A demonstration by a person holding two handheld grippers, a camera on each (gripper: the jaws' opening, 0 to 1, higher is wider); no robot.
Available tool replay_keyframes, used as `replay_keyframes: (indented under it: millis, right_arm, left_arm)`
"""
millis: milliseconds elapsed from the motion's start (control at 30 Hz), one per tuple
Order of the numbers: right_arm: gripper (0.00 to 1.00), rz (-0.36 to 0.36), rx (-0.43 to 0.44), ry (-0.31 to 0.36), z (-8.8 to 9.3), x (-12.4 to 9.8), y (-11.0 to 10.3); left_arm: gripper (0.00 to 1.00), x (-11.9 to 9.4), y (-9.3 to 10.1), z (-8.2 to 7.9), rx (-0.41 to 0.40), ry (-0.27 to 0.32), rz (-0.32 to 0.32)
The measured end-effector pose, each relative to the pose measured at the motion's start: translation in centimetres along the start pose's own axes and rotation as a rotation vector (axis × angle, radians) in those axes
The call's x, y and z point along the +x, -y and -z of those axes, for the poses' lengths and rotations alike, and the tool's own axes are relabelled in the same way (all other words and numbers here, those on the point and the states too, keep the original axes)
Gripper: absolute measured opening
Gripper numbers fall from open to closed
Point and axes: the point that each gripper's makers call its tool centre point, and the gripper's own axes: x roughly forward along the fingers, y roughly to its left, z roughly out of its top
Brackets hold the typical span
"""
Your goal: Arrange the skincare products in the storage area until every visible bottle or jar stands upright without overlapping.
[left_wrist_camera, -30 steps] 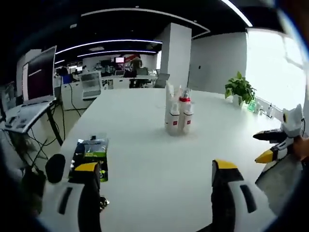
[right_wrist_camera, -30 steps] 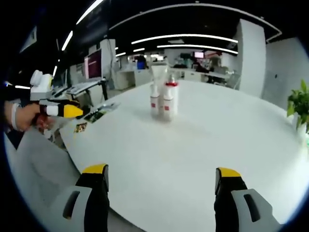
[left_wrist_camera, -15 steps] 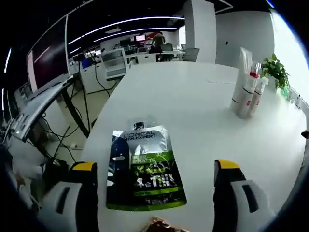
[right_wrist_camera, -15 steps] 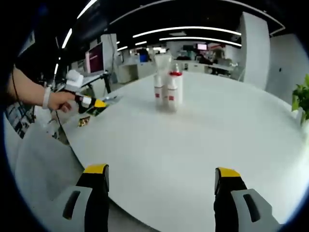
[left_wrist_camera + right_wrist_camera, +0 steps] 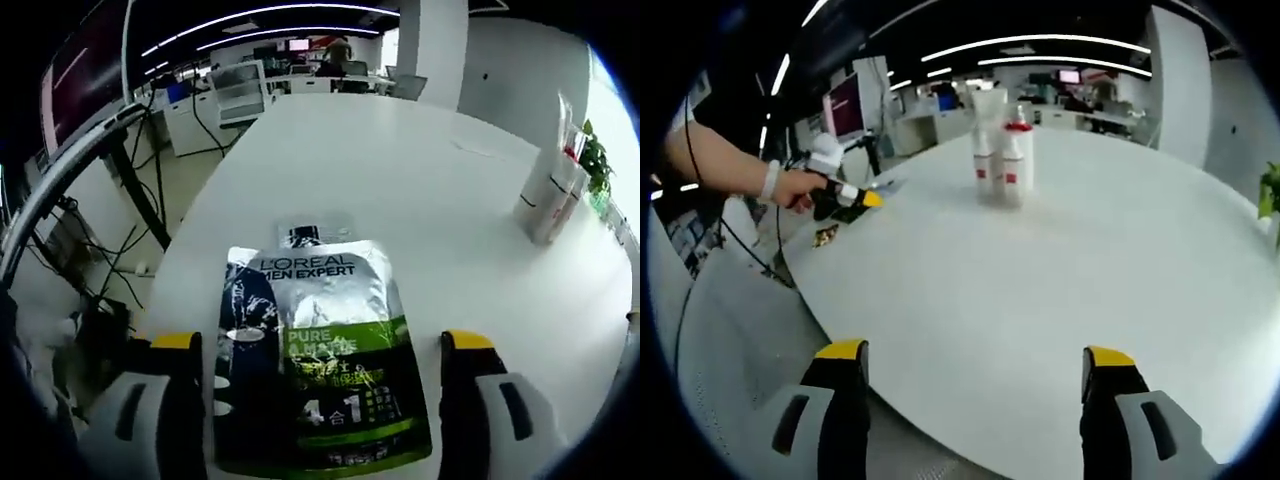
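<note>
A flat L'Oreal Men Expert pouch [image 5: 315,355], silver, black and green, lies on the white table [image 5: 420,190] between the open jaws of my left gripper [image 5: 320,345]. A cluster of white bottles and a tube with red caps [image 5: 552,190] stands upright at the far right of the left gripper view. In the right gripper view the same cluster [image 5: 1002,160] stands mid-table, far ahead of my open right gripper [image 5: 968,355], which holds nothing. A person's hand holds the left gripper [image 5: 845,195] at the table's left edge there.
A small brown packet [image 5: 825,237] lies near the table's left edge. Desks, monitors and cables [image 5: 90,150] stand beyond the table's left side. A green plant [image 5: 597,160] sits at the far right by the window.
My left gripper has moved closer and lower over the pouch, which now sits between its jaws. The right gripper view has shifted slightly; the bottles stand as before.
</note>
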Motion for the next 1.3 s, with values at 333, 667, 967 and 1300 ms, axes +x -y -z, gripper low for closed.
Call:
replay_keyframes:
  millis: [333, 667, 967, 1300]
  right_arm:
    - [0.86, -0.003, -0.004, -0.017, 0.4, 0.1, -0.1]
    - [0.84, -0.003, -0.011, -0.035, 0.8, 0.2, -0.1]
    - [0.83, 0.007, -0.022, -0.050, 1.0, 0.3, 0.1]
    - [0.79, 0.000, -0.003, -0.040, 0.4, -0.1, -0.1]
  left_arm:
    - [0.71, -1.4, 1.1, 0.3, 0.003, -0.015, -0.009]
    - [0.39, -2.2, 2.1, 0.4, 0.015, -0.011, 0.006]
    - [0.16, -3.0, 2.1, 1.6, -0.077, -0.039, 0.006]
    - [0.08, -10.4, 4.2, -0.4, -0.301, 0.183, 0.126]
